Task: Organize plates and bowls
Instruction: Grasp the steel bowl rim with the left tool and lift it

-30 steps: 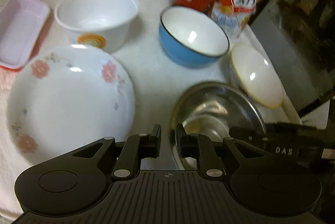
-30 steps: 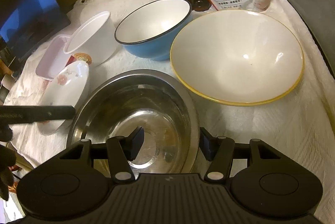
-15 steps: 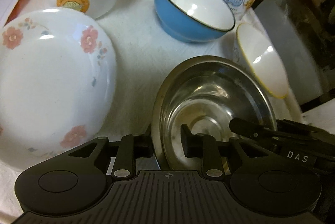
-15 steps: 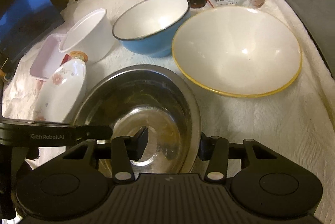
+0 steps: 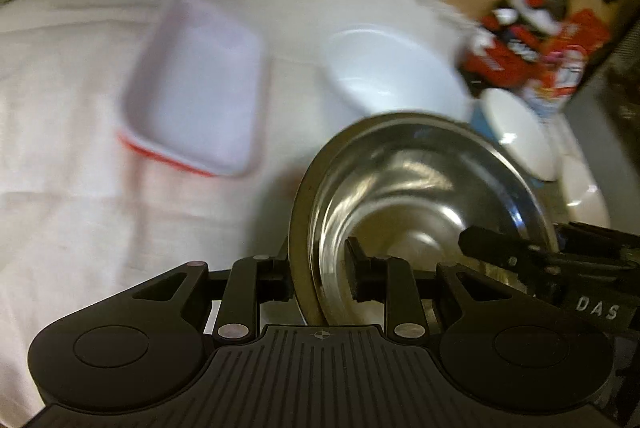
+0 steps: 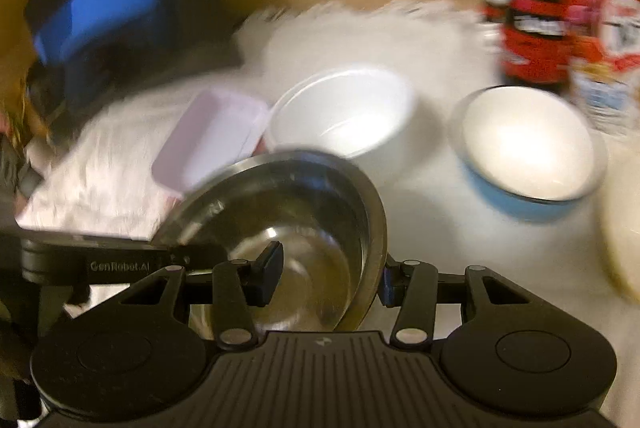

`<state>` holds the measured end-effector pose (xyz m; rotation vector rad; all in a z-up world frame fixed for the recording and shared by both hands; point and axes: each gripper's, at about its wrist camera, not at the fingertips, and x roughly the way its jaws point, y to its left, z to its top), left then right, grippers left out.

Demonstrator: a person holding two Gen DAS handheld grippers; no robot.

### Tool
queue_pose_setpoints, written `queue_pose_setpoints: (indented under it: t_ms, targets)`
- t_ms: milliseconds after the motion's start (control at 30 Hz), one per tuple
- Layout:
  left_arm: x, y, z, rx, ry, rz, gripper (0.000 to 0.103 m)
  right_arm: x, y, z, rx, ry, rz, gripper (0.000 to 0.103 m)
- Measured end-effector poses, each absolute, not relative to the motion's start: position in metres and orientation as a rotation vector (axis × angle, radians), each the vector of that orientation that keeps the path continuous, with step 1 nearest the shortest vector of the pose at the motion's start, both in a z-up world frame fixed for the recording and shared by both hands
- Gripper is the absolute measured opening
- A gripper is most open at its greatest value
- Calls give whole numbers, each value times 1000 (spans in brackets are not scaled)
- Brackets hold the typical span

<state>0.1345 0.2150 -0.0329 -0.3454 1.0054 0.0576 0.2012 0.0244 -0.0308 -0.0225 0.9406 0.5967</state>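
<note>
Blur smears everything behind the gripped steel bowl (image 5: 424, 195).

A white cloth (image 5: 80, 131) covers the surface; on it lie a pale rectangular tray (image 5: 196, 83), a white bowl (image 6: 344, 111), a blue bowl (image 6: 528, 155) and, at the back, a red cereal bag (image 6: 588, 23)

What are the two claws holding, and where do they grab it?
Both hold the metal bowl by its rim: the left claw grips its left edge and the right claw its right edge.
</note>
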Motion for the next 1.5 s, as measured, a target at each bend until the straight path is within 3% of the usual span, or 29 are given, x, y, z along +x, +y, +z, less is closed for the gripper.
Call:
queue_pose_setpoints:
  t_ms: [267,700,833,933,1100,1267,1500]
  targets:
    - [140,229,-44,-257,973,3,25,205,59,-65,-116,1008,476,47]
    - [146,211,-49,-142,975,-51,23,204,56,-61,-137,976,387,47]
    - [138,216,-41,-152,938,-24,30,204,55,-60,-134,980,409,47]
    - [134,226,-33,-177,900,15,29,204,51,-56,-130,980,426,50]
    - [128,242,-27,-229,868,59,29,201,41,-46,-137,933,420,66]
    - [125,262,-38,-527,889,-57,31,203,39,-56,-113,966,413,67]
    - [133,247,-47,-362,953,12,35,208,39,-73,-84,1042,421,66]
